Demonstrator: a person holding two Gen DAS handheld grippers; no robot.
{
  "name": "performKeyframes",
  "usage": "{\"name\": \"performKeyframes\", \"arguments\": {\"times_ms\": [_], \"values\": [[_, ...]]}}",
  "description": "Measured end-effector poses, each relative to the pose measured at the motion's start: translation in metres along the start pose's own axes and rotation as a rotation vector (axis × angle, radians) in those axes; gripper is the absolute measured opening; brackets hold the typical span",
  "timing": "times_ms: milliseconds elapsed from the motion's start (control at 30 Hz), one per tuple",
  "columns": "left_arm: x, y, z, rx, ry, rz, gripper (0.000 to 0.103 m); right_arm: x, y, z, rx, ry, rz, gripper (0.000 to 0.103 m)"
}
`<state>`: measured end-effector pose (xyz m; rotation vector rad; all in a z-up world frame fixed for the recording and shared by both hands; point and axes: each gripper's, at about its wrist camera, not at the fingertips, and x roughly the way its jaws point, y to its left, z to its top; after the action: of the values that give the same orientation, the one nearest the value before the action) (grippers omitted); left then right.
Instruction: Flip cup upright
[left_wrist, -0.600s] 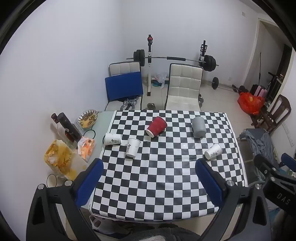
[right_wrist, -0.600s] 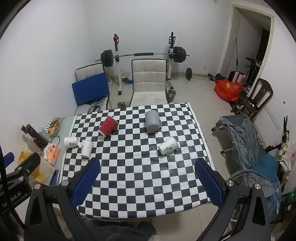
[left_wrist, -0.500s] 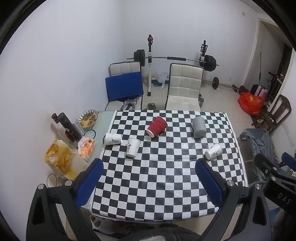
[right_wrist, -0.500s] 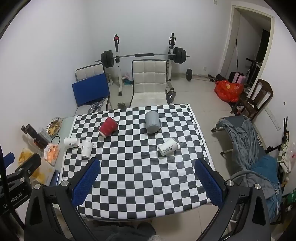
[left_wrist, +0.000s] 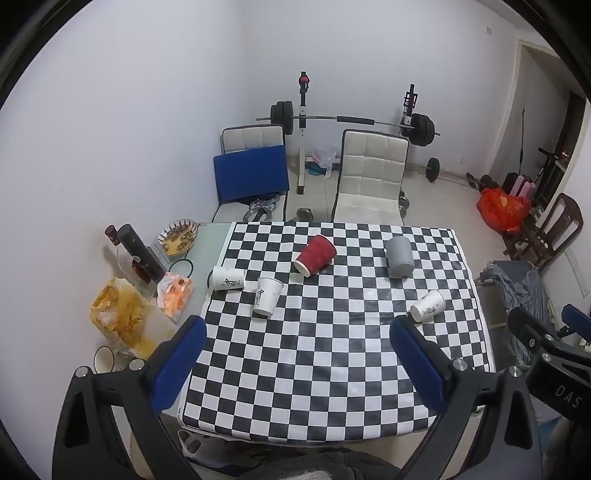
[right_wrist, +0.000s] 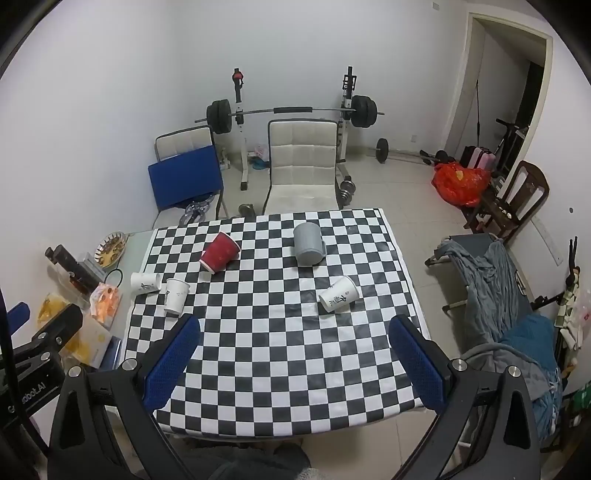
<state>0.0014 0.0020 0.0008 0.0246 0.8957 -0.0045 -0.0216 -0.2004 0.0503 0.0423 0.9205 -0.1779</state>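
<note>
Approach step, nothing grasped: both hand-held grippers, left (left_wrist: 297, 345) and right (right_wrist: 295, 343), gape empty above the bench (right_wrist: 280, 354); next, descend onto one toppled cup (right_wrist: 339, 294).

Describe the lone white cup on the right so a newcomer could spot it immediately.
Find the checkered tablecloth. Toward its right edge, nearer than the grey mug, a white paper cup lies on its side. Unlike the two white cups paired at the left edge, it lies alone.

cup print (right_wrist: 337, 297) too small, table's near edge (left_wrist: 295, 435) hidden
</note>
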Motion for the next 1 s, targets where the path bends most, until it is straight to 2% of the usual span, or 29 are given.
{"name": "performKeyframes", "arguments": {"times_ms": [400,1000], "values": [[-0.007,-0.003,0.01,-0.007,-0.005,-0.004,0.101,-0.005,-0.001,-0.003,-0.017,-0.01,0.005,0.103],[-0.011,-0.005,0.007,-0.011,-0.013,-0.003,0.101,-0.006,0.0,-0.005,-0.028,-0.003,0.01,0.103]]}}
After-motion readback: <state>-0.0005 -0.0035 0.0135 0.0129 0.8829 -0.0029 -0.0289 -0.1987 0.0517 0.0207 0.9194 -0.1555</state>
